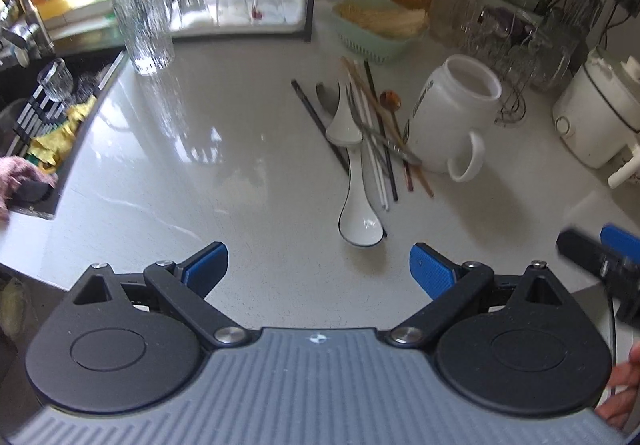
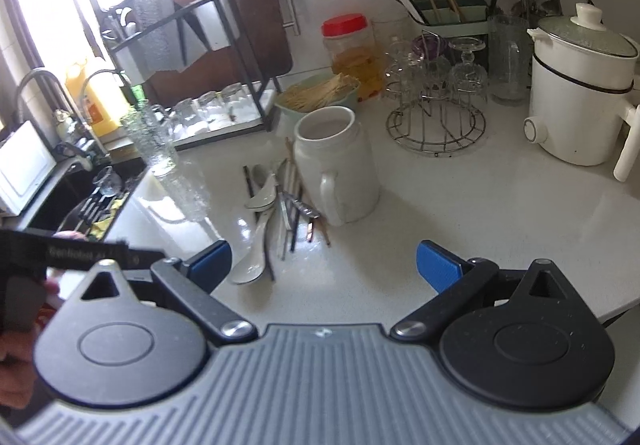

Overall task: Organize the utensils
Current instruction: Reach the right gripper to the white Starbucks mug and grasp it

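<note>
loose utensils beside the white jug

both left tongs [image 1: 319,265] and right tongs [image 2: 323,263] gape wide, empty, above the table [image 1: 224,165]; spoons [image 1: 356,201] and chopsticks [image 1: 380,149] lie heaped against the jug [image 1: 452,117].

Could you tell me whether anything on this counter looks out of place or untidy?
Yes: spoons and chopsticks lie in a crossed heap on the counter beside the empty white jug, not standing in a holder.
</note>
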`<state>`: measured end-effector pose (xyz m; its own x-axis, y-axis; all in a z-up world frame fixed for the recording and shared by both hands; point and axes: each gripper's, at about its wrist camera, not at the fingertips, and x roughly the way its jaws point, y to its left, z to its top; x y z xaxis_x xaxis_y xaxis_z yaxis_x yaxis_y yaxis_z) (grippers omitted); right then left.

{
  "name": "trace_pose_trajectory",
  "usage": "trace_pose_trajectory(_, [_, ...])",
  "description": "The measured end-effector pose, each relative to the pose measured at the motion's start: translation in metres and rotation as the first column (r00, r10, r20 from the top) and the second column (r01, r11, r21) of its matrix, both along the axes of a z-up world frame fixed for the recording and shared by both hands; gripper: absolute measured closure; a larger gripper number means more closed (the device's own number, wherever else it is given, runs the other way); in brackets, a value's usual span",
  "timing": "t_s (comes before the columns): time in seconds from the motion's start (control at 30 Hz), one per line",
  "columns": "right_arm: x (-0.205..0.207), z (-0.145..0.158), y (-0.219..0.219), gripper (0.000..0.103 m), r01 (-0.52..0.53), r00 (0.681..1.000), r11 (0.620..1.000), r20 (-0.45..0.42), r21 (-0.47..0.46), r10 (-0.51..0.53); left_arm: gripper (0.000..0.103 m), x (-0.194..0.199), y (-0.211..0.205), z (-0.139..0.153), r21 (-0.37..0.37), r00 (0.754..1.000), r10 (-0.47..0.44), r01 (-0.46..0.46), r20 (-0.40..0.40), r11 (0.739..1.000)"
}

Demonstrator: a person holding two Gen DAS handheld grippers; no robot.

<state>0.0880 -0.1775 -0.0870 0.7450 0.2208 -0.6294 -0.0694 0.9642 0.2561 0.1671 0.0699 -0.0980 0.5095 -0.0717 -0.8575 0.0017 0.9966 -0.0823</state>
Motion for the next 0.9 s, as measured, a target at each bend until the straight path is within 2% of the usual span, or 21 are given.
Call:
trace_pose_trajectory(0.4, [0.061,-0.020,0.010,0.003,-0.019,0.998,1.000,-0.061,0.013,0.020,0.004,0.034,0.000,-0.058,-0.049,0.992,-0.051,0.046,-0.119,0.998])
trace_pose_trajectory(0.6, [0.093,-0.034,0.023,0.003,-0.049,0.995,0.999,-0.092,-0.007,0.048,0.004,0.054,-0.008,-0.073,-0.080,0.988,-0.093,0.084,-0.123,0.993])
trace_pose_trajectory(0.9, [0.137,-0.051,0.039,0.003,-0.062,0.994,0.996,-0.091,-0.067,0.056,0.008,0.072,-0.007,-0.088,-0.120,0.987,-0.123,0.110,-0.105,0.987])
